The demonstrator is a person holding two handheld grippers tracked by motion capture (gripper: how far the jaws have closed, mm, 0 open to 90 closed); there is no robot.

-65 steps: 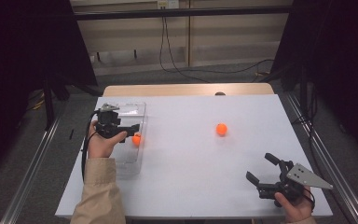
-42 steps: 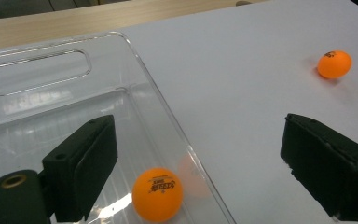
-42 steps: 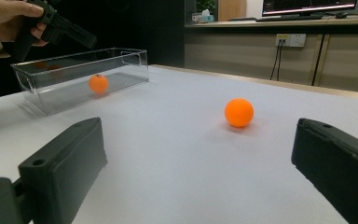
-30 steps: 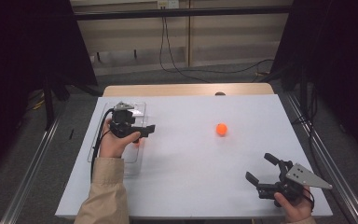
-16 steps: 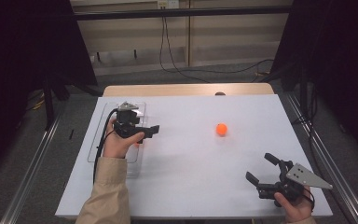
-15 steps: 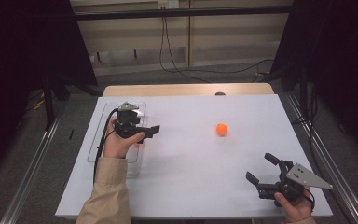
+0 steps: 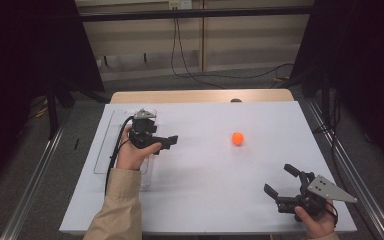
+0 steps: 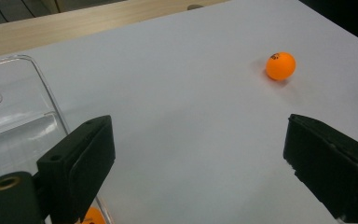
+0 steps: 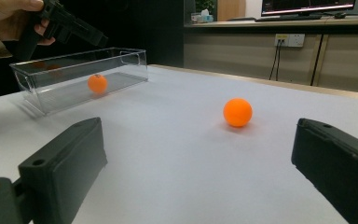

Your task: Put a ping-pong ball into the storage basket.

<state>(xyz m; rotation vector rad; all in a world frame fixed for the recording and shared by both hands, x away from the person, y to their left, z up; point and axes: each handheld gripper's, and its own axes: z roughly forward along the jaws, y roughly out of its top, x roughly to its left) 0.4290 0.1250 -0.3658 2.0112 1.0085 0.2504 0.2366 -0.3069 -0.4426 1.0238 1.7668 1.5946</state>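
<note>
A: Leftmost, item one?
B: Clear rectangular plastic box (image 7: 107, 150), one small orange ball (image 9: 97, 83) inside. Left gripper (image 7: 166, 142) held above its right edge, jaws wide, nothing between them.
A: Centre?
B: Second orange ping-pong ball (image 7: 237, 138), loose on the white table (image 7: 205, 185), well apart from both grippers.
A: Right?
B: Right gripper (image 7: 282, 183), near corner, jaws wide, empty, facing that ball.

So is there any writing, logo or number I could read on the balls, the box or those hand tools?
Nothing legible.
Orange ball on the table: a small dark mark near its top, too small and blurred to read.
Clear box and the ball inside it: no print to be seen.
Left gripper and right gripper: no labels to be seen.
</note>
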